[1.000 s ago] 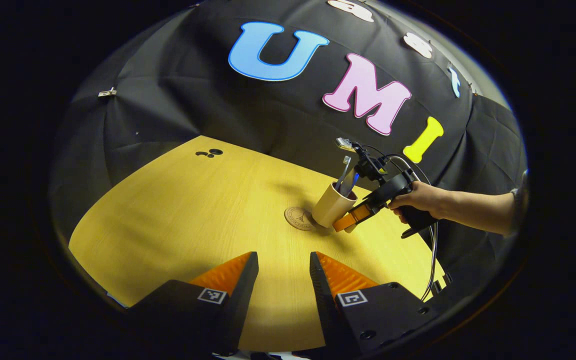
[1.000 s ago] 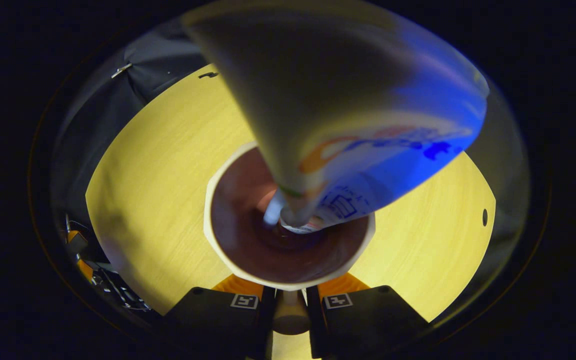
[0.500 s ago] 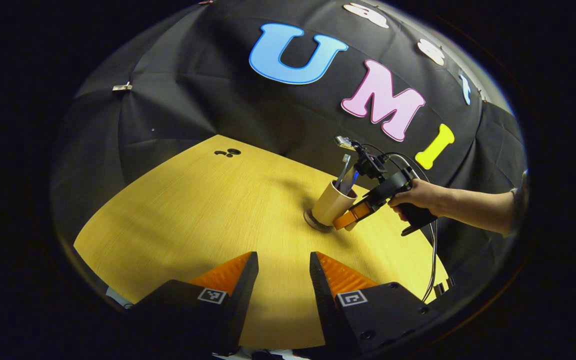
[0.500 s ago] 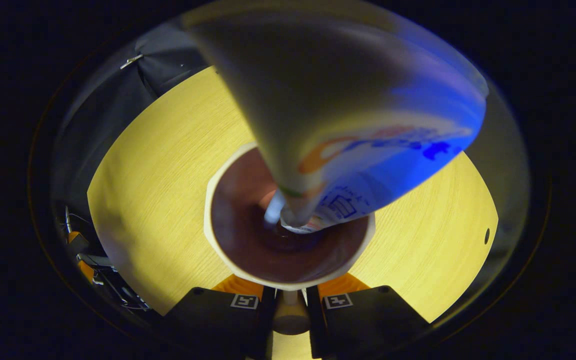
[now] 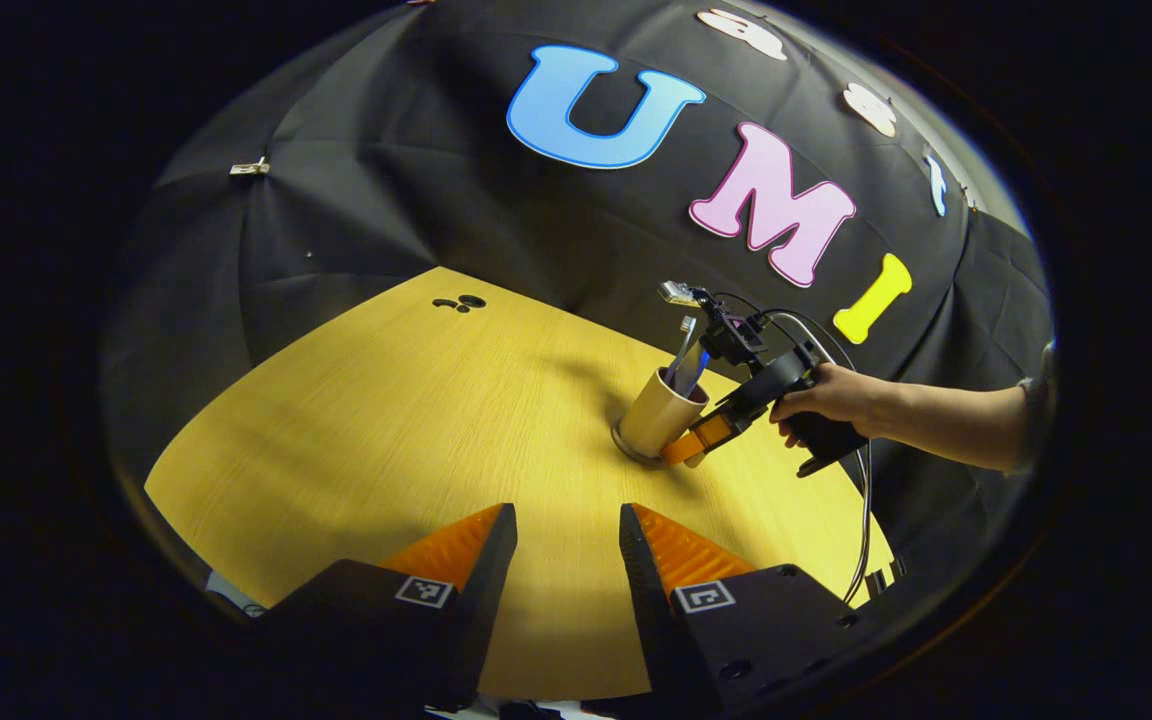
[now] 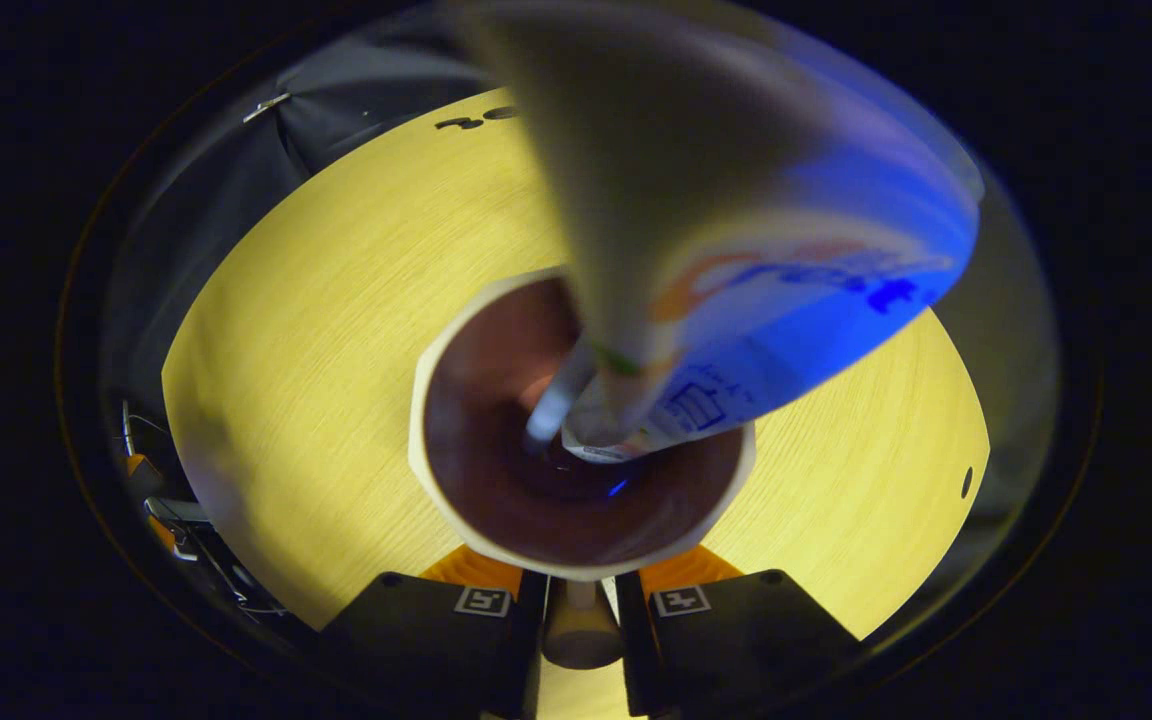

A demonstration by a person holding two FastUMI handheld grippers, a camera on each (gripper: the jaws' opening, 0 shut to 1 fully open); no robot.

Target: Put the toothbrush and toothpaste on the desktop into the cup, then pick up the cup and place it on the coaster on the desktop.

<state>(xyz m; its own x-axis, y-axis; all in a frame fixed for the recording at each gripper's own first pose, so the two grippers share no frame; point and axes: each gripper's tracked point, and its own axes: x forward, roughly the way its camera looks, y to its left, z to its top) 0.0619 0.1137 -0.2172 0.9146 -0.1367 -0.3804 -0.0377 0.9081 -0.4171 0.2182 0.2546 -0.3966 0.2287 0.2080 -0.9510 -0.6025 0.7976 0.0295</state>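
A beige cup [image 5: 658, 418] stands on the round brown coaster [image 5: 624, 446], of which just a sliver of rim peeks out at its base. Out of the cup stick the toothbrush [image 5: 684, 343] and the toothpaste tube [image 5: 700, 362]. My right gripper [image 5: 698, 441], held by a hand [image 5: 828, 398], is shut on the cup's handle. From the right gripper view I look down into the cup [image 6: 456, 330], with the blue and white toothpaste [image 6: 776, 250] and the toothbrush [image 6: 554, 405] leaning inside and the handle [image 6: 581, 628] pinched in my right gripper [image 6: 581, 600]. My left gripper [image 5: 566, 522] hovers open over the near table edge.
The yellow wooden table [image 5: 366, 430] stretches wide to the left of the cup. Small dark holes [image 5: 460, 302] mark its far corner. Cables [image 5: 861, 500] trail down from the right gripper near the table's right edge.
The right gripper carried the cup leftward over the coaster and lowered it onto it, covering the coaster. The left gripper stayed open, barely shifting.
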